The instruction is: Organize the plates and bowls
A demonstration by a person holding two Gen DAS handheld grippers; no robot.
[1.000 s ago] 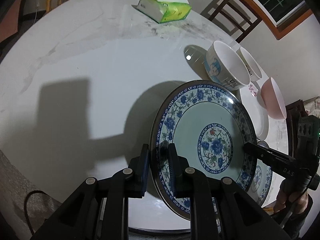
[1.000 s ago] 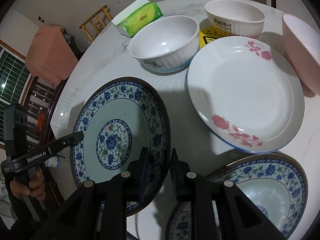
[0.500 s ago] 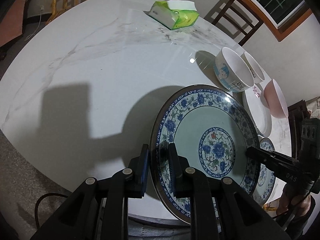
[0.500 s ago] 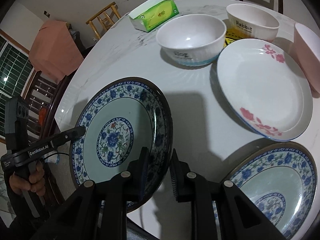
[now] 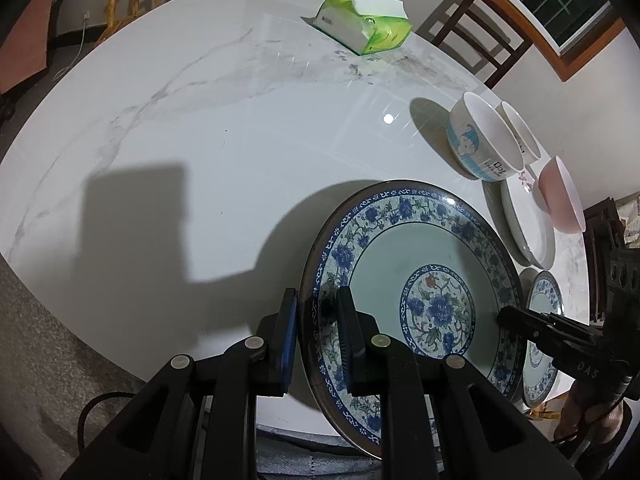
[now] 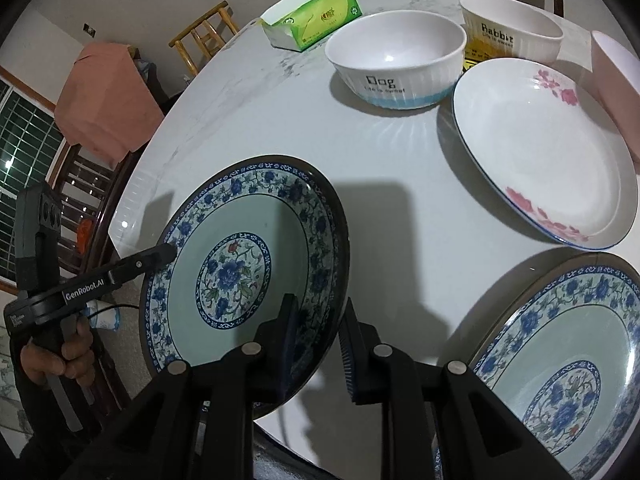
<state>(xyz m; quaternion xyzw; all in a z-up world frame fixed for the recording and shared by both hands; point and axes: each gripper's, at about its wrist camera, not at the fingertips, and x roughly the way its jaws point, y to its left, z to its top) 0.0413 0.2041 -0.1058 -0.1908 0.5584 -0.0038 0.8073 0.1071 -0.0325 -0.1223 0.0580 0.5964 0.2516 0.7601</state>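
Observation:
A blue-flowered plate [image 5: 420, 280] [image 6: 240, 272] hangs over the near edge of the white marble table [image 5: 240, 160], casting a shadow beneath. My left gripper [image 5: 316, 312] is shut on its left rim, one pad above and one below. On the opposite rim my right gripper [image 6: 320, 320] is also shut. Each gripper shows in the other's view: the right gripper [image 5: 508, 316] and the left gripper [image 6: 168, 252]. A second blue-flowered plate [image 6: 560, 360] [image 5: 542, 336] lies on the table to the right.
A white plate with pink flowers [image 6: 540, 152], a "Dog" bowl [image 6: 396, 60], a "Rabbit" bowl [image 6: 512, 28] and a pink bowl [image 6: 616, 88] stand at the right. A green tissue pack [image 5: 360, 24] lies at the far side. Wooden chairs [image 5: 480, 40] ring the table.
Both grippers have carried the held plate away from the bowls, toward the table's near edge; the bowls and tissue pack look farther off. Both grips are unchanged.

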